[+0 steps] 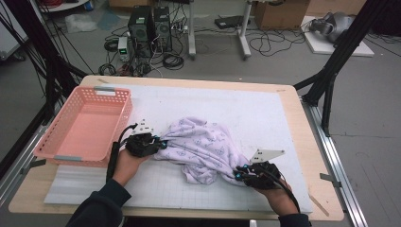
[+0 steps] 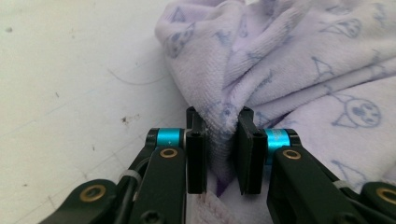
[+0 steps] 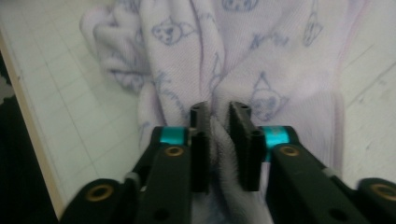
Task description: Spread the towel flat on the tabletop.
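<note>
**A:** Start from the high view. Where's the cloth?

**B:** The lilac towel (image 1: 201, 146) lies crumpled on the white mat (image 1: 265, 113), toward the near edge, right of the pink basket (image 1: 87, 123) and not touching it. The left gripper (image 1: 161, 143) sits at the towel's left edge, the right gripper (image 1: 238, 176) at its near right corner. Each is in a hand coming up from the bottom of the picture.

**A:** And the left gripper view?

**B:** A bunched fold of the towel (image 2: 289, 60) runs straight down between the two black jaws. The pads press on it from both sides, so the left gripper (image 2: 219, 122) has a narrow grip with fabric pinched in the gap. More of the towel piles up ahead and to the right; bare mat (image 2: 70, 84) lies to the left.

**A:** Right gripper view?

**B:** Much the same. The towel (image 3: 261, 51) spreads ahead of the jaws, printed with small cat faces, and a ridge of it drops into the slot between them. The right gripper (image 3: 220, 114) is closed narrowly on that ridge, both pads against cloth. The mat (image 3: 70, 107) shows at the left, with the table's wooden edge (image 3: 23, 112) beyond.
</note>
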